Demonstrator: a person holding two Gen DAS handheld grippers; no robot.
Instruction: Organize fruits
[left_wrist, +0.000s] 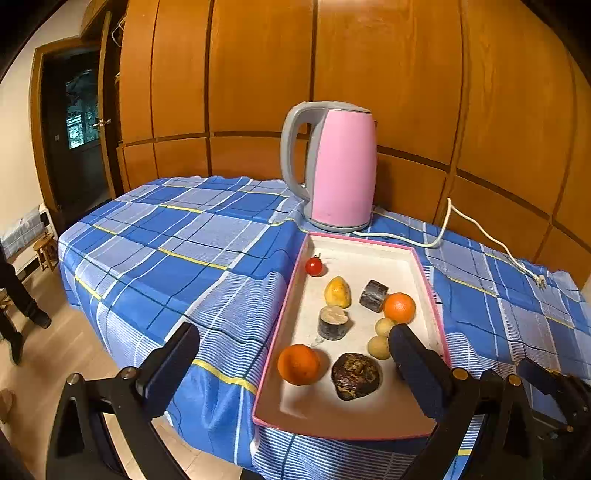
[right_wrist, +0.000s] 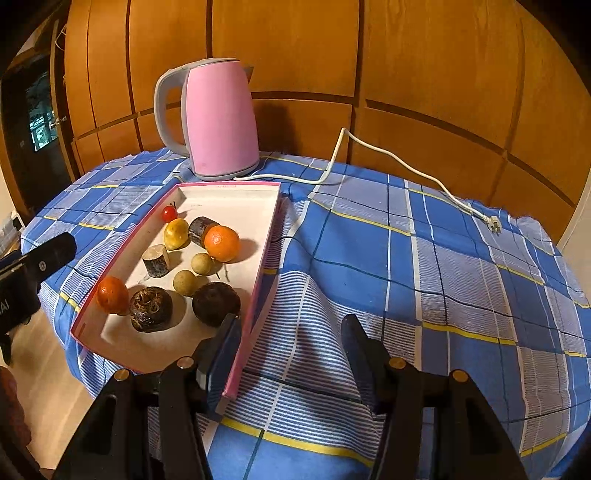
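The fruits lie in a pink-rimmed tray (right_wrist: 255, 295) on the checked surface (right_wrist: 406, 258), near a pink kettle (right_wrist: 221, 122). The left tongs (left_wrist: 291, 345) gape wide above the tray's near end, holding nothing. The right tongs (right_wrist: 291, 328) stand released, straddling the tray's right rim.

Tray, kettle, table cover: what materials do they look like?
Tray: probably cardboard, a box lid by its look; matte off-white inside, thin pink edge, sharp folded corners. Kettle: smooth pink shell, soft sheen, plastic or painted metal; grey handle looks like moulded plastic. Table cover: woven blue plaid cloth, wrinkling and draping over the edge.
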